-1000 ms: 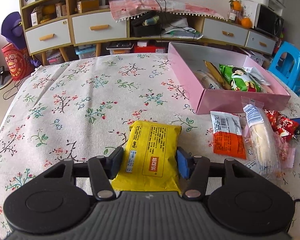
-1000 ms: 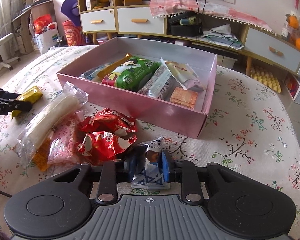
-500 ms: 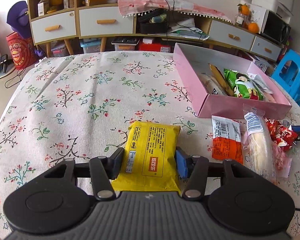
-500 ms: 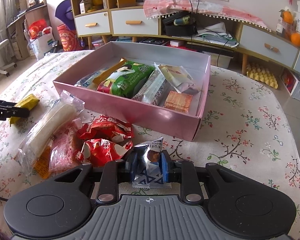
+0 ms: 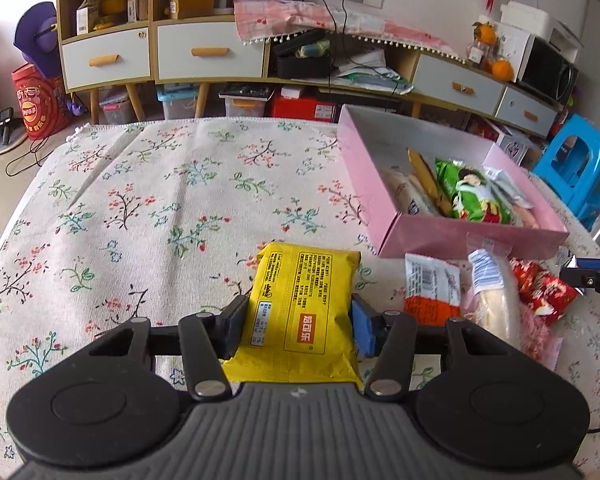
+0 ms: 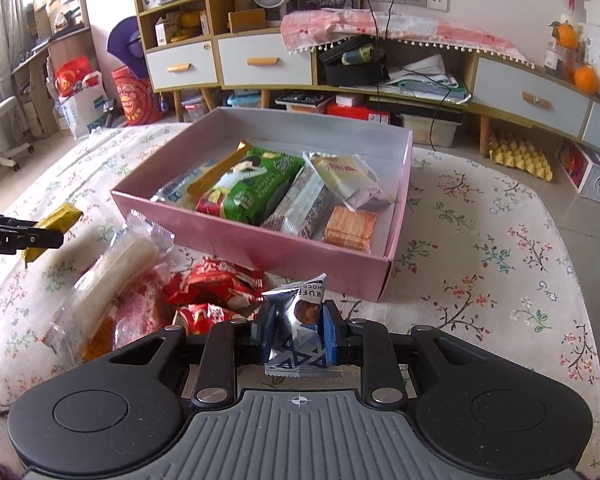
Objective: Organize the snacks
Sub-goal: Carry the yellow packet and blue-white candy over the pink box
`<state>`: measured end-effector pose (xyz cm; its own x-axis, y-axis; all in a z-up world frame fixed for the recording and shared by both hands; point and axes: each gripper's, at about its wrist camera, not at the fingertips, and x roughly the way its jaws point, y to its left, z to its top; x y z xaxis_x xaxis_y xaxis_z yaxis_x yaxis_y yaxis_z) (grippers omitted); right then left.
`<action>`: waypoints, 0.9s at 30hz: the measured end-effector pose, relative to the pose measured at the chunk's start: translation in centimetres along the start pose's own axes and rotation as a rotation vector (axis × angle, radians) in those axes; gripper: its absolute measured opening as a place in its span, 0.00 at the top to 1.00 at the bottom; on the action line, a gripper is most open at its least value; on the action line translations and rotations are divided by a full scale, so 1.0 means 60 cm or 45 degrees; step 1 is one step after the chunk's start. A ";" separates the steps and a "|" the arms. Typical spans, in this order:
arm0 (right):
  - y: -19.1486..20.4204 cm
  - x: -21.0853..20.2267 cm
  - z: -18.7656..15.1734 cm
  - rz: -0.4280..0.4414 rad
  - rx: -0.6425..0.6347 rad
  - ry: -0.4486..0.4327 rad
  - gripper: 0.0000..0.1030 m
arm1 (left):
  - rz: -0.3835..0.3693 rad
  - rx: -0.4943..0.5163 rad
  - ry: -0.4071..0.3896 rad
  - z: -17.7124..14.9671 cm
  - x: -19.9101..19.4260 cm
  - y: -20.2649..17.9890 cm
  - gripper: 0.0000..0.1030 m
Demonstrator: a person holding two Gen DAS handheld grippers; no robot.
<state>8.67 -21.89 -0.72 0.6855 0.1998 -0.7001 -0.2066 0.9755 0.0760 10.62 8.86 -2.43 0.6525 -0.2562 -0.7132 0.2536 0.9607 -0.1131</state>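
Observation:
My left gripper point(image 5: 298, 326) is shut on a yellow snack packet point(image 5: 300, 304) and holds it above the floral tablecloth, left of the pink box point(image 5: 452, 236). My right gripper point(image 6: 296, 334) is shut on a small silver and blue chocolate packet point(image 6: 296, 320), held just in front of the pink box point(image 6: 260, 236). The box holds a green packet point(image 6: 252, 188), a white packet and orange crackers. The left gripper with the yellow packet shows at the left edge of the right wrist view point(image 6: 24, 236).
Loose snacks lie on the cloth before the box: an orange packet point(image 5: 432, 292), a long clear-wrapped bread roll point(image 6: 112, 268), a pink packet and red packets point(image 6: 216, 288). Cabinets and a blue stool point(image 5: 580, 168) stand beyond the table.
Both grippers have risen and tilted up a little with their packets still held. The right gripper has come slightly nearer the box.

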 end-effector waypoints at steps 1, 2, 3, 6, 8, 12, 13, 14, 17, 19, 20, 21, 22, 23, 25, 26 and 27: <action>0.000 -0.002 0.002 0.004 0.005 -0.004 0.78 | -0.004 -0.002 -0.004 0.001 -0.002 -0.001 0.52; -0.001 -0.004 0.003 0.008 0.011 -0.008 0.78 | -0.007 -0.004 -0.008 0.002 -0.003 -0.002 0.52; -0.002 -0.007 0.005 0.012 0.018 -0.011 0.78 | -0.010 -0.006 -0.012 0.004 -0.004 -0.003 0.52; -0.002 -0.013 0.009 0.019 0.033 -0.021 0.78 | -0.017 -0.010 -0.021 0.008 -0.007 -0.005 0.52; -0.003 -0.019 0.012 0.024 0.044 -0.029 0.78 | -0.023 -0.014 -0.028 0.010 -0.009 -0.007 0.52; -0.005 -0.029 0.021 0.045 0.077 -0.047 0.78 | -0.033 -0.019 -0.041 0.016 -0.014 -0.014 0.52; -0.005 -0.032 0.023 0.049 0.083 -0.053 0.78 | -0.036 -0.020 -0.044 0.017 -0.015 -0.015 0.52; -0.005 -0.035 0.026 0.054 0.091 -0.058 0.78 | -0.040 -0.020 -0.048 0.019 -0.017 -0.016 0.52; -0.005 -0.042 0.034 0.072 0.113 -0.076 0.78 | -0.048 -0.020 -0.058 0.024 -0.018 -0.022 0.52; -0.004 -0.046 0.039 0.080 0.124 -0.087 0.78 | -0.053 -0.021 -0.066 0.028 -0.019 -0.026 0.52; -0.004 -0.047 0.043 0.085 0.129 -0.091 0.78 | -0.056 -0.021 -0.069 0.030 -0.019 -0.028 0.52; -0.004 -0.048 0.046 0.089 0.136 -0.095 0.78 | -0.058 -0.023 -0.072 0.030 -0.019 -0.030 0.52; -0.003 -0.049 0.049 0.092 0.141 -0.098 0.78 | -0.061 -0.023 -0.075 0.032 -0.019 -0.033 0.52; -0.002 -0.049 0.051 0.093 0.146 -0.100 0.78 | -0.063 -0.023 -0.076 0.033 -0.018 -0.035 0.52; -0.001 -0.049 0.057 0.098 0.155 -0.105 0.78 | -0.066 -0.022 -0.078 0.036 -0.017 -0.041 0.52; 0.000 -0.049 0.061 0.100 0.158 -0.109 0.78 | -0.069 -0.021 -0.080 0.037 -0.017 -0.043 0.52; 0.001 -0.049 0.064 0.102 0.161 -0.113 0.78 | -0.072 -0.020 -0.082 0.039 -0.017 -0.047 0.52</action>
<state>9.34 -22.04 4.09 0.7307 0.2790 -0.6231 -0.1773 0.9589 0.2215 10.95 6.18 0.23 0.6825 -0.3158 -0.6592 0.2802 0.9460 -0.1631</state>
